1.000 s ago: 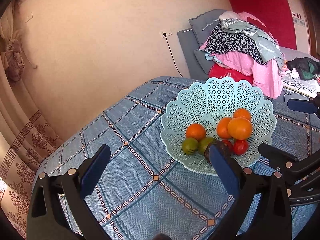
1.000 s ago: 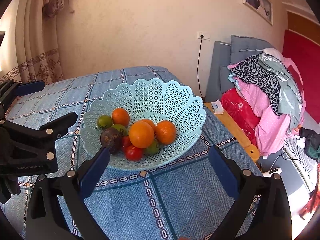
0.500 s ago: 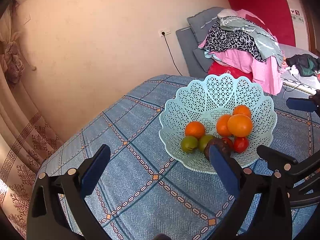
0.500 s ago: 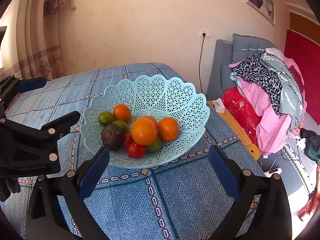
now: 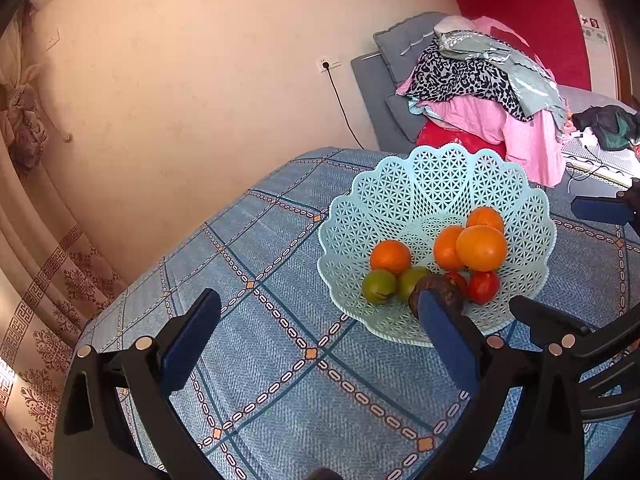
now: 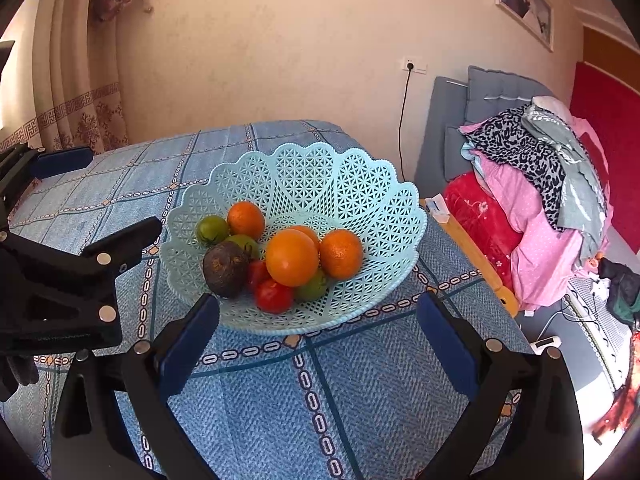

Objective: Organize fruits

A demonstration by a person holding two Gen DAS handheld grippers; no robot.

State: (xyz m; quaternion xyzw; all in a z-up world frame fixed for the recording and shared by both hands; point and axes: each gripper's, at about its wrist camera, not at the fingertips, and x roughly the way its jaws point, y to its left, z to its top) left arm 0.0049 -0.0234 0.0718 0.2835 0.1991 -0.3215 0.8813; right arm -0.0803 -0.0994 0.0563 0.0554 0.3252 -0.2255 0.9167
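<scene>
**Fruit Basket Inspection: Both Claws Released**

Nearest the right wrist camera, the right claw (image 6: 318, 340) stood spread wide and empty, its fingers black plastic faced with blue pads (image 6: 188, 346). The left claw (image 5: 316, 344) was likewise spread, gripping nothing. Both hovered over the surface (image 6: 280, 400), covered in blue woven cloth with a chain-pattern grid. Just beyond sat the basket (image 6: 344, 184), pale blue plastic lattice with a scalloped rim. Inside it lay the fruits: smooth round oranges (image 6: 292, 257), glossy red tomatoes (image 6: 274, 296), green fruits (image 6: 211, 229) and one dull, rough brown fruit (image 6: 225, 263). Farther off, folded clothes (image 6: 532, 184) were heaped on grey cushions.
</scene>
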